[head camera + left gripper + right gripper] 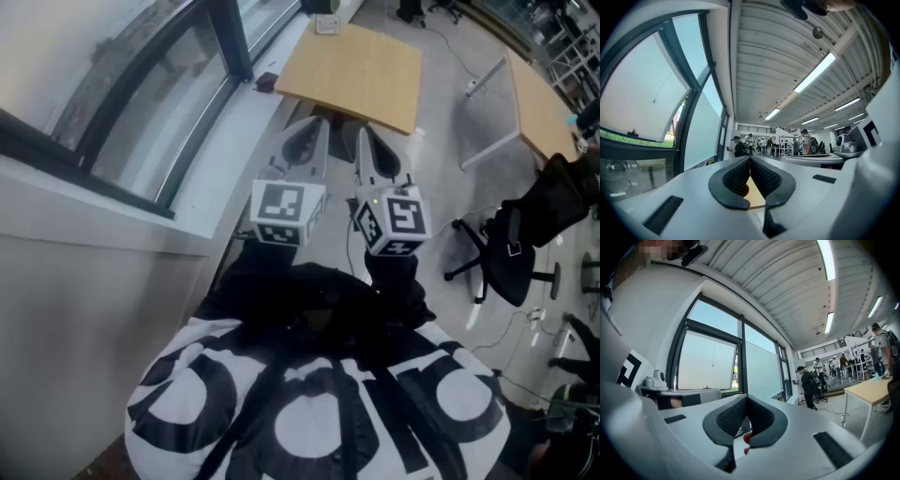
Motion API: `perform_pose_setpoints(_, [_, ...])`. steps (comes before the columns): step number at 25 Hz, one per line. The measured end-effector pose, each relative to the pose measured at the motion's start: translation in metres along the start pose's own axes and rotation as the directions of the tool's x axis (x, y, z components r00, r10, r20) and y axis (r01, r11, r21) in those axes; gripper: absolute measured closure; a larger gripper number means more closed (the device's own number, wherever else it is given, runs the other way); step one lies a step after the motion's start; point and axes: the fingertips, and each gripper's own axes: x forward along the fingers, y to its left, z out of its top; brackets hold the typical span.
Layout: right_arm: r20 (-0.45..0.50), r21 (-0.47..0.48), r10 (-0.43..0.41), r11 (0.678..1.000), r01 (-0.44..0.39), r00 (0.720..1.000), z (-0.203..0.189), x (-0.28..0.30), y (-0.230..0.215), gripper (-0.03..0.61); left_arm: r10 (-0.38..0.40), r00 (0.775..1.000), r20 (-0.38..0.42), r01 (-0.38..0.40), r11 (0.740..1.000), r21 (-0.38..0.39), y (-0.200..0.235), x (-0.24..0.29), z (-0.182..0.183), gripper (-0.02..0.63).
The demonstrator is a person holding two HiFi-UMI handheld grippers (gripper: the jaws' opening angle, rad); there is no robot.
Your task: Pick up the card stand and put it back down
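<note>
In the head view both grippers are held close to my body, side by side above the floor, pointing at a light wooden table (361,70). A small pale object (327,25) lies at the table's far edge; it is too small to tell whether it is the card stand. My left gripper (314,124) is shut, and in the left gripper view (750,159) its dark pads meet at the tip with nothing between them. My right gripper (364,133) is also shut and empty, with its pads touching in the right gripper view (746,400). Both stop short of the table.
A large window with a dark frame (159,103) and a white sill runs along the left. A black office chair (511,248) stands at the right, near a second wooden table (539,98). Cables lie on the grey floor. Several people stand far off (806,383).
</note>
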Motion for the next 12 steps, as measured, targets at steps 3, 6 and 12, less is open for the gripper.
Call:
perform_pose_setpoints(3, [-0.022, -0.006, -0.001, 1.000, 0.001, 1.000, -0.008, -0.015, 0.000, 0.561, -0.002, 1.000, -0.016, 0.002, 1.000, -0.014, -0.015, -0.004, -0.009, 0.603])
perform_pose_setpoints(6, [-0.045, 0.005, -0.007, 1.000, 0.007, 0.999, -0.016, -0.026, -0.004, 0.560, 0.000, 1.000, -0.022, -0.001, 1.000, -0.023, -0.027, -0.007, -0.015, 0.603])
perform_pose_setpoints(12, [-0.049, 0.040, 0.012, 0.999, -0.010, 0.999, -0.023, -0.047, -0.017, 0.560, 0.017, 0.999, -0.044, -0.018, 0.999, -0.027, -0.046, -0.013, -0.029, 0.603])
